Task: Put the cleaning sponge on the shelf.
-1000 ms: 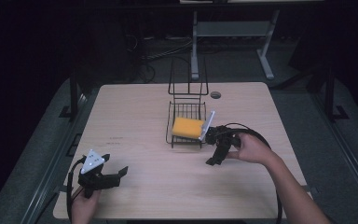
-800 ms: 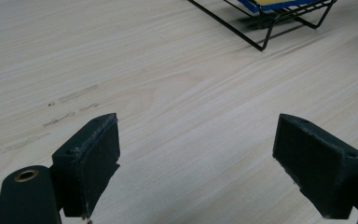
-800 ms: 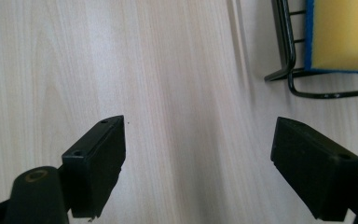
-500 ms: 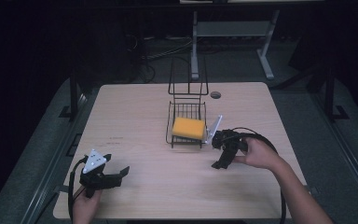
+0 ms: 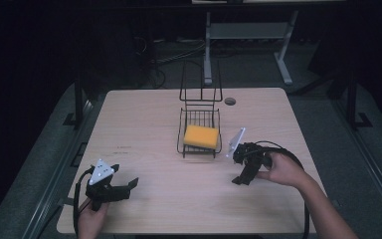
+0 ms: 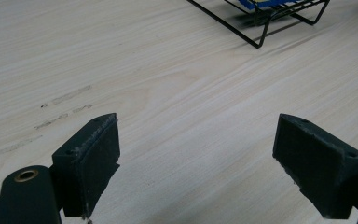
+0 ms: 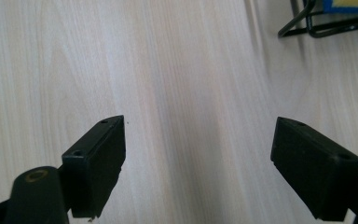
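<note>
A yellow sponge lies in a black wire basket at the middle of the light wooden table. My right gripper is just right of the basket and nearer the person, jaws open over bare wood, holding nothing. Its own view has the gripper wide open, with the basket's corner and the sponge's edge at the top right. My left gripper rests near the table's front left, open and empty. In its own view the gripper points toward the basket's foot.
A round cable hole sits in the table behind the basket. A white metal stand is on the dark floor beyond the far edge. Each gripper trails a black cable on the tabletop.
My right gripper has drawn away from the basket's right side, moving right and toward the person. The left gripper has stayed put.
</note>
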